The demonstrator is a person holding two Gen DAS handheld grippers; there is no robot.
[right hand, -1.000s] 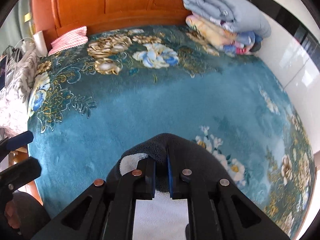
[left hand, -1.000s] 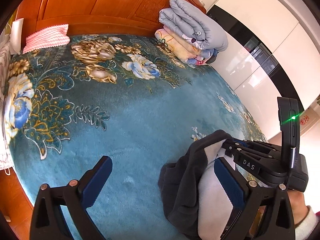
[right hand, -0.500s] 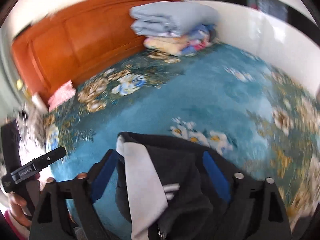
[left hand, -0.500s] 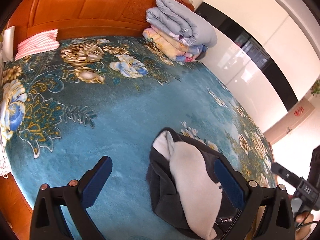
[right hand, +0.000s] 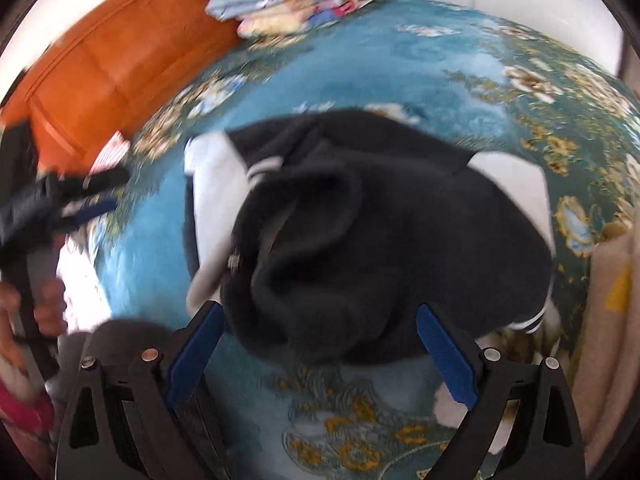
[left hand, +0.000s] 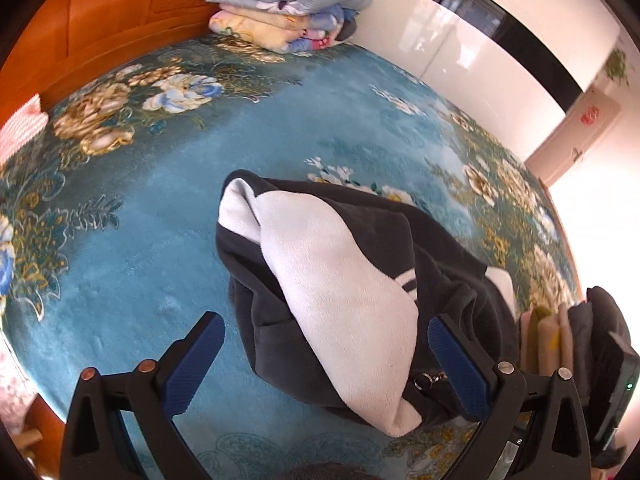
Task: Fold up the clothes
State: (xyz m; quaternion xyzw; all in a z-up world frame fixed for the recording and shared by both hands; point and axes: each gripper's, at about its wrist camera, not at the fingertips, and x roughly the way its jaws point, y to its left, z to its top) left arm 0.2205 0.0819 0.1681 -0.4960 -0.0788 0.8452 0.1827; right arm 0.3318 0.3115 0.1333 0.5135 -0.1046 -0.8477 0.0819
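A teal floral blanket (left hand: 168, 248) covers the bed. Folded quilts (left hand: 280, 4) are stacked (grey-blue on top) against the orange wooden headboard (left hand: 120, 20). A pink pillow (left hand: 20, 128) lies at the left edge. White glossy wardrobe (left hand: 480, 60) stands behind.

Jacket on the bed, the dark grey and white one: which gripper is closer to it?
Right, it seems. The right gripper hangs open directly over the jacket, which fills the gap between its fingers. The left gripper, also open, sits off the jacket's left side.
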